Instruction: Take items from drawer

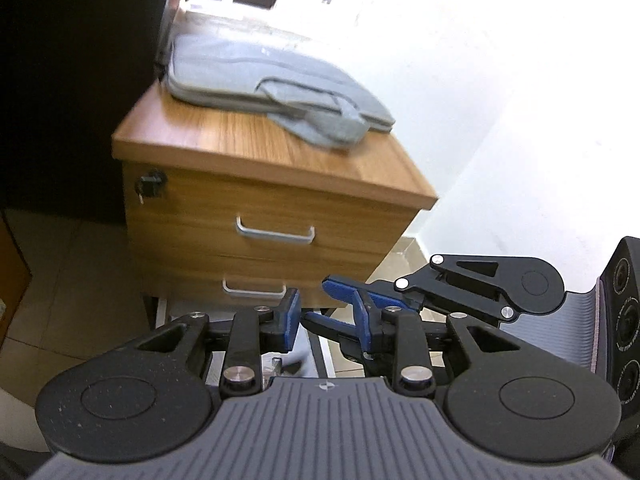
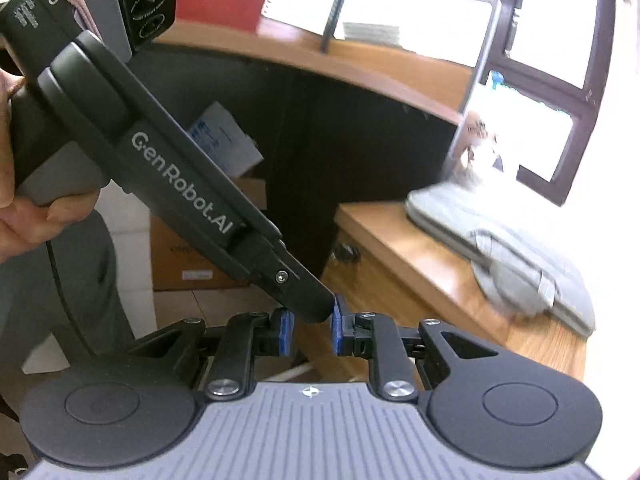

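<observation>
Evidently at the very start of the job, we hold both grippers in front of a wood-grain pedestal cabinet (image 1: 280, 184) whose drawers are all closed, so whatever we are to take out is hidden inside. The upper drawer's silver bar handle (image 1: 275, 233) sits at the middle of its front; a second silver handle (image 1: 253, 289) shows just below. A small black lock with a key (image 1: 150, 185) sits at the front's top left corner. On the cabinet top, toward its back edge, lies a flat grey fabric laptop sleeve (image 1: 272, 84).

Our left gripper (image 1: 328, 322) has its blue-padded jaws parted with nothing between them. Our right gripper (image 2: 312, 330) is likewise spread and empty, though the left tool's black body (image 2: 180, 184) crosses directly in front of its gap.

Next, we judge, one gripper must close on a drawer handle and pull straight out; the two tools crowd each other and should separate first.

White lettering on the left tool reads "GenRobot.AI". Print on a white box (image 2: 224, 140) under the desk is too blurred to read.
</observation>
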A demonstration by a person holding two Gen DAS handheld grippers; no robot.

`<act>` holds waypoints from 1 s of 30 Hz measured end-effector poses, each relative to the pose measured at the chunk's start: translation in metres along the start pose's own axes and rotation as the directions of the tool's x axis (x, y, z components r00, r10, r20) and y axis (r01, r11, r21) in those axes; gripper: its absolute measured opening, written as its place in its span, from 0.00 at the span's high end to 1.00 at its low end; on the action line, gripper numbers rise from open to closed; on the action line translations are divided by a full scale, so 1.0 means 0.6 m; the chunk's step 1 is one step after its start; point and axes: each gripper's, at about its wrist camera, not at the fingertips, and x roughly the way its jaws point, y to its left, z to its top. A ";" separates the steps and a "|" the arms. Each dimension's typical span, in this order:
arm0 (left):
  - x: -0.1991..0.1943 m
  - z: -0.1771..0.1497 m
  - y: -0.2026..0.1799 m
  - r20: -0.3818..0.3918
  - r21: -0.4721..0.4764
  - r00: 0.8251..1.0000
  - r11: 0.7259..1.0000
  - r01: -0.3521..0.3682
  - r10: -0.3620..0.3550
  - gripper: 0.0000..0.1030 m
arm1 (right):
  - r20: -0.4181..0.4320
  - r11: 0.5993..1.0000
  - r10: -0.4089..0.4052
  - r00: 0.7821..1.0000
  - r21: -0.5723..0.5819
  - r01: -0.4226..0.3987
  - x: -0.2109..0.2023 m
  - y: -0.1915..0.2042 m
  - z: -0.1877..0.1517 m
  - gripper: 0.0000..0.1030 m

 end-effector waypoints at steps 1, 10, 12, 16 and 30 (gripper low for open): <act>-0.014 0.002 -0.001 0.009 -0.001 1.000 1.000 0.005 -0.005 0.68 | 0.008 1.000 0.004 1.000 -0.009 -0.004 -0.008 0.006 0.009 0.79; -0.140 -0.015 0.004 0.084 -0.034 0.996 0.999 0.007 -0.004 0.60 | 0.007 0.998 0.056 0.998 -0.021 -0.055 -0.030 0.041 0.039 1.00; -0.146 -0.020 0.008 0.075 -0.041 0.997 0.999 -0.009 0.012 0.61 | -0.001 0.998 0.058 0.998 0.003 -0.058 -0.024 0.037 0.034 1.00; -0.142 -0.029 0.018 0.061 -0.051 0.998 0.998 -0.028 0.031 0.61 | -0.026 0.999 0.050 0.998 0.012 -0.049 -0.022 0.041 0.012 1.00; -0.016 -0.068 0.077 -0.062 -0.091 0.998 0.995 -0.033 0.027 0.61 | -0.176 0.991 0.067 0.982 0.130 -0.044 0.057 -0.001 -0.099 0.99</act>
